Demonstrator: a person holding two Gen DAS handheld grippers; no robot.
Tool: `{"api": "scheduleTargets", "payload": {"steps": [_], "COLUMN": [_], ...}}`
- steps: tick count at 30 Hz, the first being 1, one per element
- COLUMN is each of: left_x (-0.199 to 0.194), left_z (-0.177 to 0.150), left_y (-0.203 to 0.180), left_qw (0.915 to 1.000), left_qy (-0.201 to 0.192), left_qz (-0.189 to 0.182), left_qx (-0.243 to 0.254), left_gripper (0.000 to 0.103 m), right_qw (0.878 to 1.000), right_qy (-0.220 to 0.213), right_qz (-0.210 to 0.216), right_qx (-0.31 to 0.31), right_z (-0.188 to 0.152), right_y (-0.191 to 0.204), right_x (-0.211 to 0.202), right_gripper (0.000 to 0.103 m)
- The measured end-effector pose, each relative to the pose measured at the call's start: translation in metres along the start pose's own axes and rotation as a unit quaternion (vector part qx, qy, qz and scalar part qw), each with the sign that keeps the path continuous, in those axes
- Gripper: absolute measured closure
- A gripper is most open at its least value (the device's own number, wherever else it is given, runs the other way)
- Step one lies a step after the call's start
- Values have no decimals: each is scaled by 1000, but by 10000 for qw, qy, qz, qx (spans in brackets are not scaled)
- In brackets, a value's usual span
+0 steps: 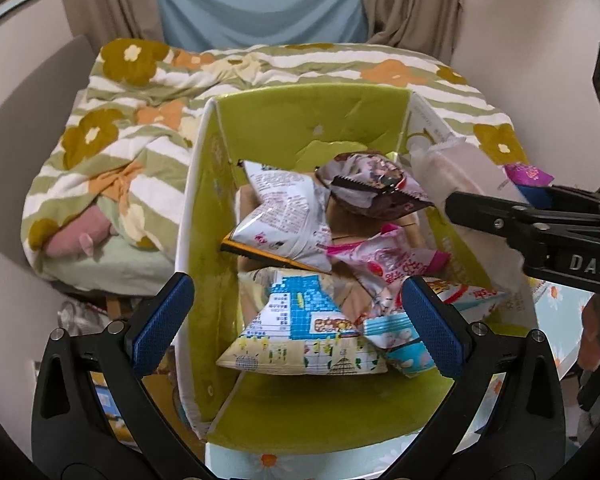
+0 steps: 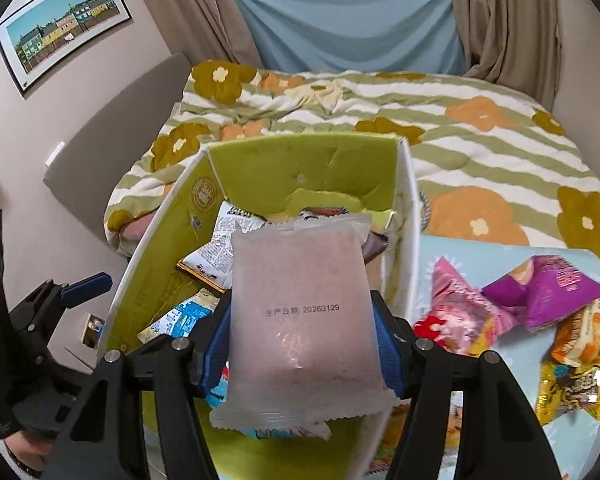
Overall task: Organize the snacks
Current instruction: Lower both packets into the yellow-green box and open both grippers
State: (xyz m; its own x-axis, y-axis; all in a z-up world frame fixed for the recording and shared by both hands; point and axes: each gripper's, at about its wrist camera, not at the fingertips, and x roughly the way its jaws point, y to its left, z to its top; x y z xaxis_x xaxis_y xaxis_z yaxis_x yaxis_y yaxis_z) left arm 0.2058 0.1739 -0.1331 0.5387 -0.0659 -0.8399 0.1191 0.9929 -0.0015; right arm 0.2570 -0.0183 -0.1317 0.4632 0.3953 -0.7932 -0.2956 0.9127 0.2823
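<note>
R gripper [image 2: 302,344] clamps frosted pink snack pack [image 2: 304,312] over green box [image 2: 300,160], near its right wall. L gripper [image 1: 296,324] spread wide, empty, above box's near end. Next, prob: lower pack, release onto pile.

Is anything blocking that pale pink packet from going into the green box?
Nothing visible does. The right hand-held gripper holds the pale pink packet above the open green box; only snack packets already inside lie beneath it.

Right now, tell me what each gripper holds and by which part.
Right gripper: frosted pale-pink snack packet, pinched across its side edges, lower half. Left gripper: open, nothing held.
</note>
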Motion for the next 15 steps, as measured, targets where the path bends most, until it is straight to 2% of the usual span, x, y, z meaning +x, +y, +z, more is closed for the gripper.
{"api": "scheduleTargets", "payload": {"steps": [3,5,8,10,15], "left_x": [3,4,4,4,-8], "left_z": [-4,-9,-17,-21,-27], "left_y": [3,5,8,9,8], "left_qw": [10000,9999,9998,9998,9998], "left_qy": [53,84,128,154,55], "left_qz": [35,46,76,66,94], "left_qx": [-57,-70,-104,-146,-172], "left_gripper": [0,0,0,0,0], "right_qw": [9996,9995,9997,9997,9997], "right_qy": [253,272,8,-166,-168], "right_qz": [81,63,184,154,24], "right_qx": [86,159,149,40,-171], "right_z": [-1,-3,-7,-12,-22], "right_y": [0,-2,-1,2,7], "right_x": [16,19,9,2,-3], "right_gripper": [44,42,0,0,0]}}
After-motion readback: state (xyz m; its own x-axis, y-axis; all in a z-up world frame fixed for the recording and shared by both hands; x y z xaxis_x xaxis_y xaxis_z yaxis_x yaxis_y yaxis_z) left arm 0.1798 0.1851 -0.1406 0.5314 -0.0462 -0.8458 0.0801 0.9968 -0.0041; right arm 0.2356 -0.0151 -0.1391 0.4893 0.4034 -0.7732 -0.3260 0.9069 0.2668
